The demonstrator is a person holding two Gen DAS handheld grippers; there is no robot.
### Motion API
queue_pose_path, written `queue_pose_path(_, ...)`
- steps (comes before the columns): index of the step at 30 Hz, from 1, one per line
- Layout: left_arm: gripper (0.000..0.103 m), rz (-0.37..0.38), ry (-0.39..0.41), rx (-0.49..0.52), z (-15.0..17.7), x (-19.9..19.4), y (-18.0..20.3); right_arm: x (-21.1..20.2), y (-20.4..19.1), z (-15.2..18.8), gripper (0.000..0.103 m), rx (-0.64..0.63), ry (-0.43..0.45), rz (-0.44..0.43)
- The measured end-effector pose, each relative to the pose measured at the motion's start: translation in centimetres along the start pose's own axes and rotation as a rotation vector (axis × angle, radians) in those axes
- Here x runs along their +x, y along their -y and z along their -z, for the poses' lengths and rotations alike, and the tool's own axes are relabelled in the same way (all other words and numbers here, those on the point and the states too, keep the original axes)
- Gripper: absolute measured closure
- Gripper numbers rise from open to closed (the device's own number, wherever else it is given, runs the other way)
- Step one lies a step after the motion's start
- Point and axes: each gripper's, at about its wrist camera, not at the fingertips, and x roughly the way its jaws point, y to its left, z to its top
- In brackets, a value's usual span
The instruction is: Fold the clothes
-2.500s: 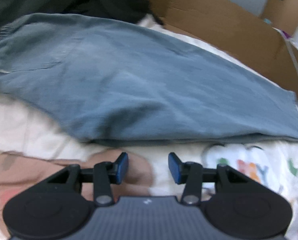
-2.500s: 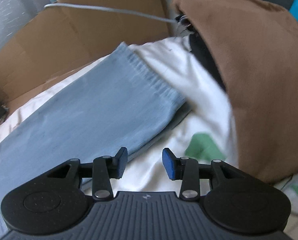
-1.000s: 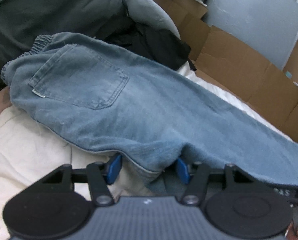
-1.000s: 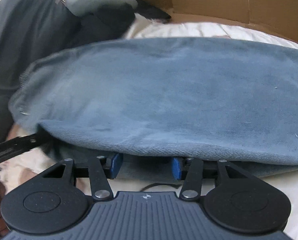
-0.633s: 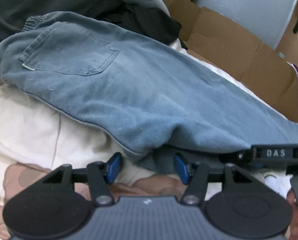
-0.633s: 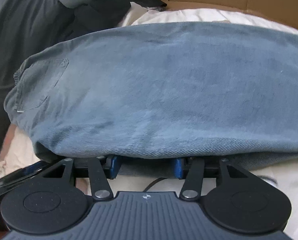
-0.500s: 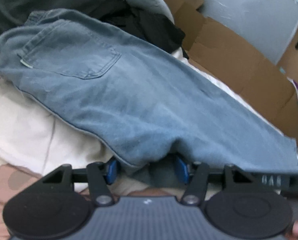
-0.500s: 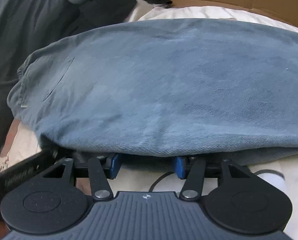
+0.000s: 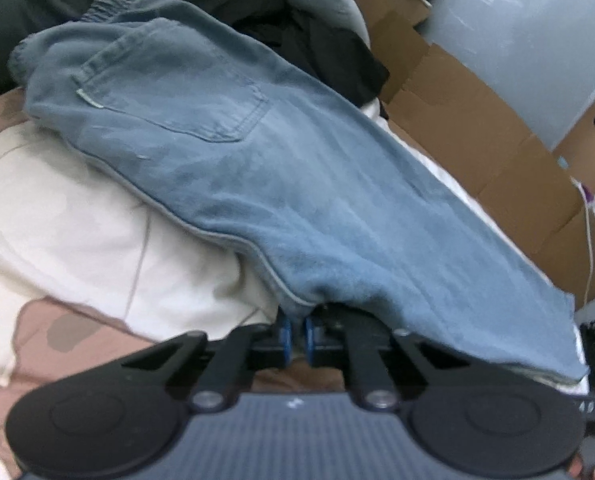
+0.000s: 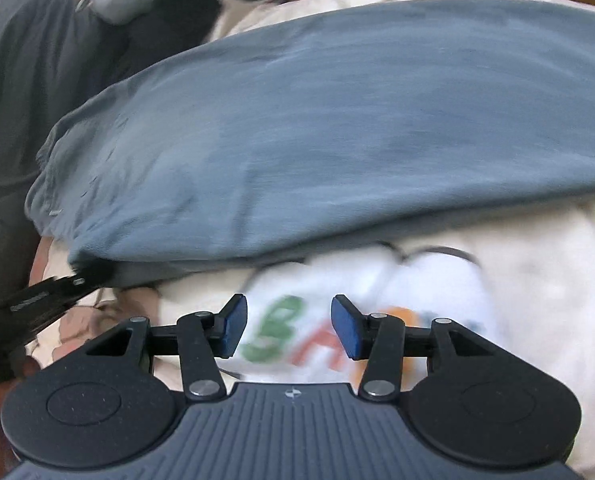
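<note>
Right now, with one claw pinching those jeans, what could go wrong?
1. The left gripper pinches only the edge of the jeans; heavy denim might slip out.
2. The right gripper is open and holds nothing, so lifting now could drag the jeans lopsided.
3. The bedsheet beneath might bunch up.

Flattened brown cardboard (image 9: 493,132) along the far edge, thin white cable (image 9: 588,240) across it (right side), pale grey wall (image 9: 529,40) behind
</note>
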Motion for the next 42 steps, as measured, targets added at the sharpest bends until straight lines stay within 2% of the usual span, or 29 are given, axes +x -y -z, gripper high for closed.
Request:
queue_pose_path(6, 0.097, -0.047, -0.039, 0.073, -0.1, -2.0, 0.7, -3.4, 5.5, 0.4, 0.049, 0.147, 0.059, 0.031)
queue_pose_path(10, 0.091, -0.023, -0.017, 0.073, -1.0, -3.9, 0.4, -5.5, 10.1, 0.5, 0.047, 0.311, 0.111, -0.002)
queue_pose_path(14, 0.076, -0.051, -0.004, 0.087, -2.5, -3.5, 0.8, -6.9, 13.6, 0.7, 0.047, 0.383, 0.159, 0.020)
queue_pose_path(16, 0.065, -0.044, -0.007, 0.068, -3.1, -2.9, 1.0, -7.4, 15.0, 0.8, 0.047, 0.412, 0.178, 0.025)
queue_pose_path(17, 0.050, -0.039, -0.012, 0.054, -3.2, -2.6, 1.1, -7.6, 15.5, 0.8, 0.047, 0.418, 0.187, 0.032)
queue_pose_path(18, 0.046, -0.036, -0.015, 0.053, -3.2, -2.4, 1.3, -7.9, 16.0, 0.8, 0.047, 0.424, 0.197, 0.040)
queue_pose_path(21, 0.046, -0.030, -0.023, 0.084, -2.8, -1.6, 2.0, -8.5, 17.3, 0.5, 0.047, 0.449, 0.233, 0.048)
queue_pose_path(28, 0.051, -0.056, -0.080, -0.012, -2.1, 1.0, 0.3, -8.7, 20.7, -0.5, 0.047, 0.528, 0.317, 0.052)
queue_pose_path(30, 0.057, -0.052, -0.118, -0.017, -1.7, 1.8, -0.3, -8.6, 22.2, -0.9, 0.047, 0.577, 0.353, 0.052)
queue_pose_path(36, 0.059, -0.047, -0.141, -0.009, -1.6, 2.0, -0.5, -8.4, 26.9, -0.8, 0.051, 0.802, 0.461, -0.002)
queue_pose_path(38, 0.059, -0.053, -0.143, -0.010, -1.7, 2.0, -0.5, -8.3, 27.7, -1.1, 0.054, 0.820, 0.480, -0.012)
queue_pose_path(42, 0.059, -0.064, -0.148, 0.000, -1.7, 2.1, -0.2, -7.8, 29.4, -1.1, 0.075, 0.871, 0.500, -0.038)
